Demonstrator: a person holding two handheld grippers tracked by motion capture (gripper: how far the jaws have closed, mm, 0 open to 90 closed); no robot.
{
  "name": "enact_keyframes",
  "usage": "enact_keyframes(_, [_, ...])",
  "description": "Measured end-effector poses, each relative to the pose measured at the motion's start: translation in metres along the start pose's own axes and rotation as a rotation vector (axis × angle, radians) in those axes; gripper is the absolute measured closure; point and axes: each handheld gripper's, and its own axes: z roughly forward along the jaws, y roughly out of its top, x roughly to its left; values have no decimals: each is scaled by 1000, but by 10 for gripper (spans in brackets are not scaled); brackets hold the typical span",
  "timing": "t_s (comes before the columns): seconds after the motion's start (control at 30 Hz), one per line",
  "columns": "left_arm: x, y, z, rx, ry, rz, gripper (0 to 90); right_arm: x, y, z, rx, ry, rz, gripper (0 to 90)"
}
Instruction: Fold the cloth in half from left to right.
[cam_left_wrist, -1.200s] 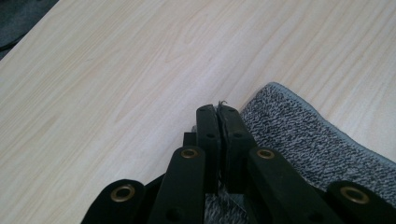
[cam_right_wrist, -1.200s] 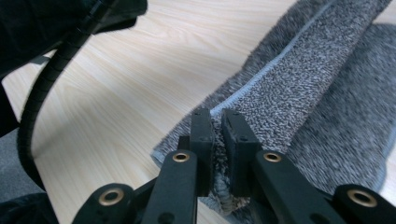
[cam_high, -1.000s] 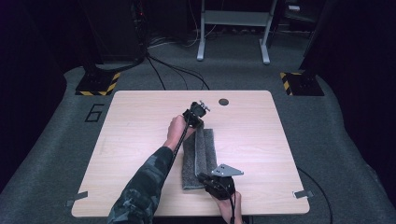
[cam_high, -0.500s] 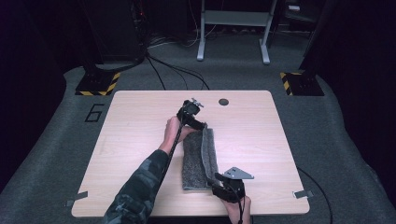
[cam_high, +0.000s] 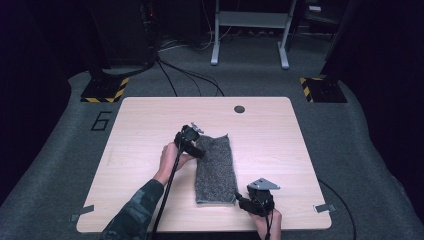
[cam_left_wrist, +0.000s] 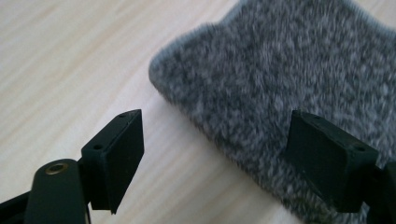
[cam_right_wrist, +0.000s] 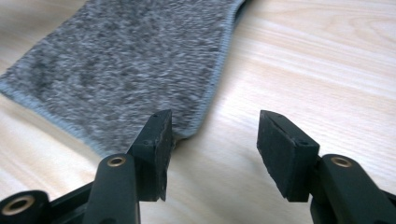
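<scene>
A grey fuzzy cloth (cam_high: 216, 167) lies folded flat on the wooden table (cam_high: 280, 140). My left gripper (cam_high: 196, 148) hovers at the cloth's far left corner. In the left gripper view, my left gripper (cam_left_wrist: 219, 156) has just been opening; the cloth (cam_left_wrist: 289, 79) lies under the wide jaws, untouched by the pads (cam_left_wrist: 119, 154). My right gripper (cam_high: 243, 201) sits just right of the cloth's near right corner. In the right gripper view, my right gripper (cam_right_wrist: 215, 151) has also just been opening, with the cloth (cam_right_wrist: 140, 65) corner beside its left pad (cam_right_wrist: 158, 147) and bare wood between the jaws.
A dark round hole (cam_high: 239, 109) marks the table's far side. Tape strips (cam_high: 321, 207) stick at the near corners. On the carpet beyond stand black-and-yellow striped bases (cam_high: 105, 89), cables and a grey metal stand (cam_high: 250, 30).
Both grippers have let go of the cloth, which now lies flatter and wider. The left gripper moved nearer and to the left; the right gripper shifted right, off the cloth's near corner.
</scene>
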Motion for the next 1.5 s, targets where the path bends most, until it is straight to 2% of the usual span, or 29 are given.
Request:
enact_keyframes(0.07, [-2, -4, 3, 8, -9, 1, 185, -4, 3, 0, -7, -3, 11, 416])
enact_keyframes(0.2, [-3, -9, 11, 25, 7, 16, 179, -11, 13, 3, -27, 35, 20, 368])
enact_keyframes(0.4, [3, -17, 20, 23, 34, 15, 164, -10, 12, 17, 49, 60, -43, 322])
enact_keyframes(0.43, [4, -18, 21, 28, 26, 15, 157, -10, 10, 18, 53, 56, -72, 323])
enact_keyframes(0.47, [5, -19, 21, 12, 24, 11, 155, -9, 10, 18, 54, 50, -89, 323])
enact_keyframes(0.63, [5, -24, 12, -25, 29, -15, 148, -7, 6, 15, 63, 35, -149, 299])
enact_keyframes(0.73, [2, -29, 0, -50, 15, -28, 143, -6, 7, 13, 74, 27, -155, 284])
enact_keyframes(0.77, [0, -30, -2, -54, 11, -28, 144, -3, 7, 13, 75, 34, -140, 280])
enact_keyframes(0.83, [-8, -34, -5, -41, -3, -3, 144, -1, 8, 13, 95, 39, -178, 276])
enact_keyframes(0.87, [-12, -36, -4, -27, 2, 16, 144, 2, 7, 13, 98, 39, -160, 275])
enact_keyframes(0.97, [-18, -41, -1, 3, 4, 53, 143, 7, 5, 10, 102, 48, -184, 265])
enact_keyframes(1.0, [-20, -43, -1, 8, 10, 57, 142, 8, 4, 10, 107, 54, -188, 262])
enact_keyframes(1.1, [-20, -48, -2, -6, -10, 53, 142, 11, 3, 6, 120, 72, -192, 240])
enact_keyframes(1.17, [-18, -49, -3, -23, -27, 31, 141, 9, 6, 4, 112, 92, -195, 238])
enact_keyframes(1.2, [-15, -49, -4, -38, -33, 11, 140, 8, 9, 4, 101, 99, -199, 238])
enact_keyframes(1.33, [-4, -42, -6, -59, -20, -24, 143, -1, 39, 9, 54, 110, -185, 241])
enact_keyframes(1.5, [13, -30, -4, -81, -9, -86, 145, -23, 85, 36, 9, 103, -150, 246])
